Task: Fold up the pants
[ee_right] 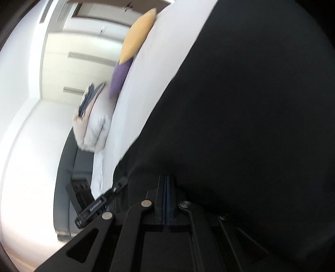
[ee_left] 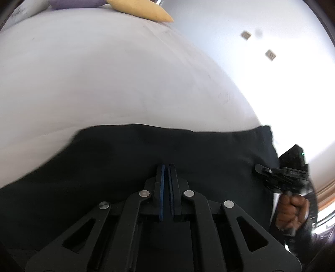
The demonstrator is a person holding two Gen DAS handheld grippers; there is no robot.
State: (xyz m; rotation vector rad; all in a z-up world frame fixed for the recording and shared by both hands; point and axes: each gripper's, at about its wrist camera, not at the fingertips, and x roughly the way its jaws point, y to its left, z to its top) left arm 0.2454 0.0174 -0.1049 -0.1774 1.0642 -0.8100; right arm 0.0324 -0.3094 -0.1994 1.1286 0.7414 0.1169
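Black pants (ee_left: 129, 167) lie spread along the near edge of the white bed (ee_left: 104, 73), both grippers low over the cloth, likely for a two-point fold: left gripper (ee_left: 166, 167) nearly closed, right gripper (ee_right: 166, 180) fully closed, fabric pinch not confirmable.

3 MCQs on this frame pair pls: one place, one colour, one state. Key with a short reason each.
1. Where does the yellow cushion lie?
A. at the far end of the bed
B. on the pants
C. on the floor

2. What colour are the pants?
A. white
B. black
C. purple

3. How do the left gripper jaws stand?
A. wide open
B. nearly together
C. out of view

Key: A, the cushion sits at the far edge of the sheet; B, the cloth on the pale sheet is black; B, only a thin slit shows between the blue pads.
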